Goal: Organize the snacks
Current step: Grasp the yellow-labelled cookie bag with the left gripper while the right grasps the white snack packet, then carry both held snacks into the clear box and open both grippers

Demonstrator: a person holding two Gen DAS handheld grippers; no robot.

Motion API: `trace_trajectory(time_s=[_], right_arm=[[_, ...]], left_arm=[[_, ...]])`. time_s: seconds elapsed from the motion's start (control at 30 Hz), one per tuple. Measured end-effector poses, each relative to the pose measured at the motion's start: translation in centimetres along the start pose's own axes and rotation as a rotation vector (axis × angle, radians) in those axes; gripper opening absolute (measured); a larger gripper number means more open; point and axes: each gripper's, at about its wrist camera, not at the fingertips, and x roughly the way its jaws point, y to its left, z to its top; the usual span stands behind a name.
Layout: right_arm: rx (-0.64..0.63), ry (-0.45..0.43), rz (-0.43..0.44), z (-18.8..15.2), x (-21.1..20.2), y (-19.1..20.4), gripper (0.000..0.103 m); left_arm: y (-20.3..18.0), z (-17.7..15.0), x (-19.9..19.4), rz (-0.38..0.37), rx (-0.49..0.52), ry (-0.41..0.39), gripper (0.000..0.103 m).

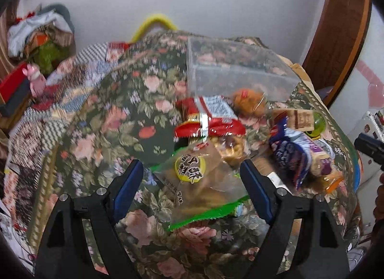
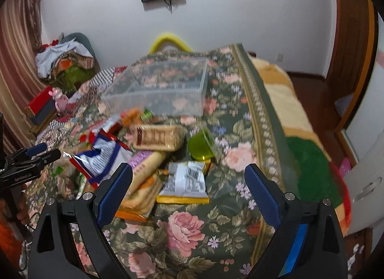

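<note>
A pile of snack packets lies on a floral bedspread. A clear plastic box stands behind the pile; it also shows in the right wrist view. My left gripper is open over a clear bag with a yellow label and green edge. A red packet and a blue packet lie beyond. My right gripper is open above a white and yellow packet. A brown biscuit pack, a green jelly cup and a blue-white packet lie ahead. The left gripper shows at the left edge.
A patchwork quilt and a red box lie at the left. A heap of clothes sits by the wall. The bed's right edge drops to a wood floor, with a door beyond.
</note>
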Motion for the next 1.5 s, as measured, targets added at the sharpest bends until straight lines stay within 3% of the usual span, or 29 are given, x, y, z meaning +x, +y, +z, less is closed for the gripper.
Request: trace_trajectory(time_s=[0.17, 0.33, 0.47, 0.6, 0.7, 0.8, 1.13, 1.5], right_arm=[[0.005, 0.078, 0.010, -0.3, 2.3, -0.2, 0.086], [-0.011, 0.130, 0.014, -0.7, 4.0, 0.1, 0.082], [-0.019, 0.168, 0.014, -0.9, 5.4, 0.0, 0.078], [-0.004, 0.207, 0.019, -1.2, 6.7, -0.4, 0.069], [-0.008, 0.193, 0.014, -1.3, 6.7, -0.6, 0.062], [-0.032, 0.187, 0.004, -1.3, 6.6, -0.4, 0.052], [-0.037, 0.154, -0.001, -0.8, 5.4, 0.0, 0.046], [-0.061, 0.027, 0.002, 1.6, 1.6, 0.7, 0.045]], left_arm=[[0.7, -0.1, 2.5, -0.047, -0.054, 0.062, 0.084], [0.4, 0.0, 3.5, -0.035, -0.046, 0.056, 0.085], [0.5, -0.2, 5.1, -0.043, -0.061, 0.098, 0.085], [1.0, -0.7, 6.0, -0.049, -0.094, 0.115, 0.072], [1.0, -0.6, 5.8, -0.064, -0.102, 0.100, 0.055], [0.7, -0.6, 5.4, -0.043, -0.079, 0.087, 0.050], [0.2, 0.2, 1.6, -0.025, -0.051, 0.011, 0.049], [-1.7, 4.2, -2.4, -0.053, -0.003, -0.121, 0.049]])
